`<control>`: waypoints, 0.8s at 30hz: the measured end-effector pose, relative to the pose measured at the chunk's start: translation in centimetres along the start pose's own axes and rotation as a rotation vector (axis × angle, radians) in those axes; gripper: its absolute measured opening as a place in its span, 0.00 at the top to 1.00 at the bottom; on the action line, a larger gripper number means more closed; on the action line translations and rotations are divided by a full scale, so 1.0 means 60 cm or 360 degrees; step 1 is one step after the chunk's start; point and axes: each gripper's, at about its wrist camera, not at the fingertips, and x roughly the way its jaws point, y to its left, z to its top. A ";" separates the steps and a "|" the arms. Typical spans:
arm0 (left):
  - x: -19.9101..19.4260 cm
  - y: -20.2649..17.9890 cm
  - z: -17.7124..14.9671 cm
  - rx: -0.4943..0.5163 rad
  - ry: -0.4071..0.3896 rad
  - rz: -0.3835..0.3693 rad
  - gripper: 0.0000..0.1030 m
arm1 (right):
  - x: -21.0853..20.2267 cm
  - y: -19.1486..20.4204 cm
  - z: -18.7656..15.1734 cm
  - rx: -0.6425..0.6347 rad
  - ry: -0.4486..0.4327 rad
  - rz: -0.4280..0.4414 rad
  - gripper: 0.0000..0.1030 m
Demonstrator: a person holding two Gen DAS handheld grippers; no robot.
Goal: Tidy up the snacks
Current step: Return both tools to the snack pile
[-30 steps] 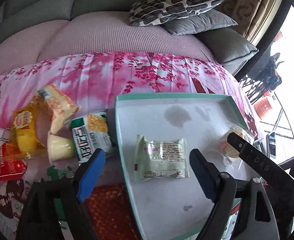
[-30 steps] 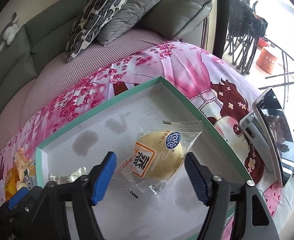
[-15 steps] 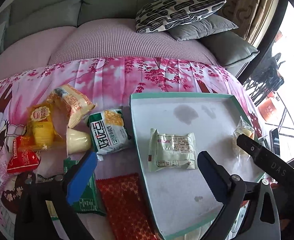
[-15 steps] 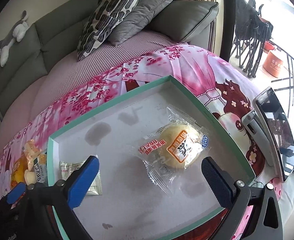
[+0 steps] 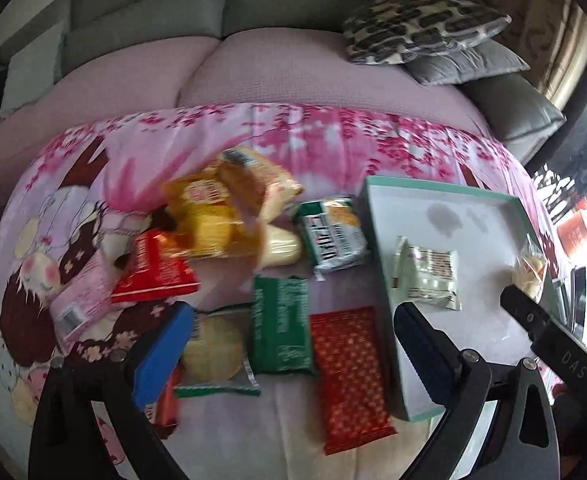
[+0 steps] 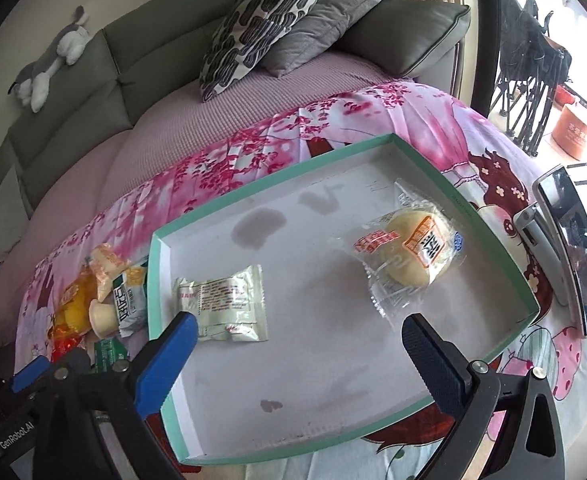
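Both tools, left (image 5: 289, 340) and right (image 6: 297, 356), stand spread wide and empty. Two packets lie in the tray (image 6: 473, 216); the rest sit beside it on the sheet (image 5: 293, 140). The green packet (image 5: 280, 330) looks light, soft and slippery, so pinch across its middle.

I see open floor across the middle and near end of the tray (image 6: 489, 240), between the pale green packet (image 6: 229, 306) and the wrapped bun (image 6: 417, 250). Its raised rim blocks any low approach. To its left, the snack pile (image 5: 221, 216) crowds the cloth; a phone (image 6: 573, 252) stands just right of the tray.
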 end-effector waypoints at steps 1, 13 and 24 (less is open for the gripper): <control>-0.002 0.019 -0.001 -0.0048 0.0009 -0.0010 0.03 | 0.001 0.010 -0.004 -0.0015 0.0015 0.0006 0.00; -0.011 0.172 -0.042 -0.0403 0.0046 0.0101 0.03 | -0.015 0.173 -0.068 -0.0415 0.0081 0.0165 0.11; 0.029 0.177 -0.071 -0.0399 0.0198 0.0053 0.18 | 0.006 0.254 -0.141 -0.0642 0.0260 0.0294 0.34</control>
